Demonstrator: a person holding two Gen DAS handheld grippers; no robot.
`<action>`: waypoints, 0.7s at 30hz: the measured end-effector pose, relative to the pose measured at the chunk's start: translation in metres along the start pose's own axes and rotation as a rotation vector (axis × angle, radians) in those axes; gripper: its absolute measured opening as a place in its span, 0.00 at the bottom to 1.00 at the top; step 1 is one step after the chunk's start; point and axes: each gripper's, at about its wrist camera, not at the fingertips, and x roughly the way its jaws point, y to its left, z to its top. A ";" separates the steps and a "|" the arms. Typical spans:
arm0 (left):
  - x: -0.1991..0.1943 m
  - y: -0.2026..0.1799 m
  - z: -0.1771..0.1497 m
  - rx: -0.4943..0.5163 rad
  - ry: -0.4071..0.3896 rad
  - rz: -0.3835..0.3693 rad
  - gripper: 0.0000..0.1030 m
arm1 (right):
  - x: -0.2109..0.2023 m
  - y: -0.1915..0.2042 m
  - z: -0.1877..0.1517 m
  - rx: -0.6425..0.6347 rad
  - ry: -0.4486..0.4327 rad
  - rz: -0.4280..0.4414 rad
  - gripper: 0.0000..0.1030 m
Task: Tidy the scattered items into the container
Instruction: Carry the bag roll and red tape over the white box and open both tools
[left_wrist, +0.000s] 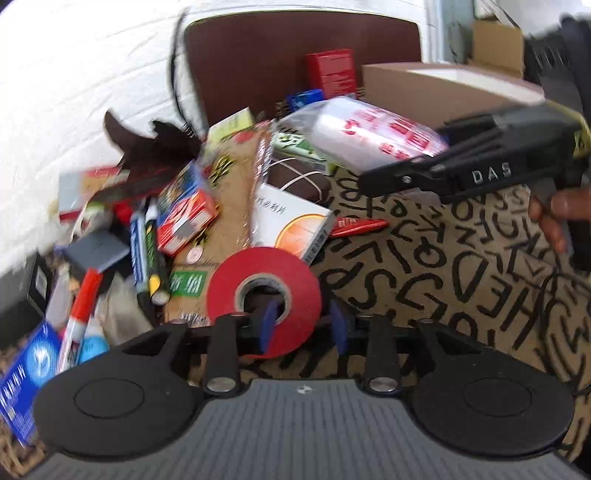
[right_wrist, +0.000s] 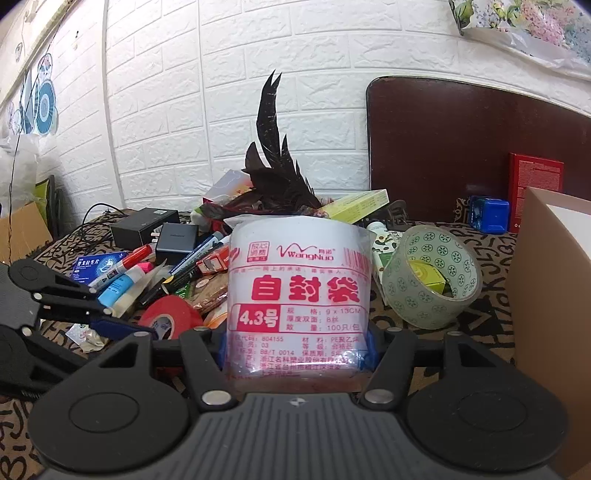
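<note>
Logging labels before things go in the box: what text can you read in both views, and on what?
"DAS": right gripper, on its black body.
"WangNuo", "自封袋", "4.3号", "9 x 13CM", "100只/包": pack of zip bags held in the right jaws.
Large black letters: patterned tablecloth, no whole word clear.
Blue box, white box, markers: print blurred or too small.
Red tape roll: none seen.
</note>
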 end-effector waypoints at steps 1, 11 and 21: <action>0.005 -0.002 0.002 0.014 0.018 0.003 0.42 | -0.001 0.000 0.000 0.002 -0.001 0.001 0.58; 0.013 0.010 -0.005 -0.091 -0.017 0.026 0.24 | -0.006 0.001 0.000 0.003 -0.018 -0.001 0.57; -0.030 0.006 0.010 -0.262 -0.133 0.092 0.23 | -0.025 0.006 0.015 -0.021 -0.071 0.000 0.57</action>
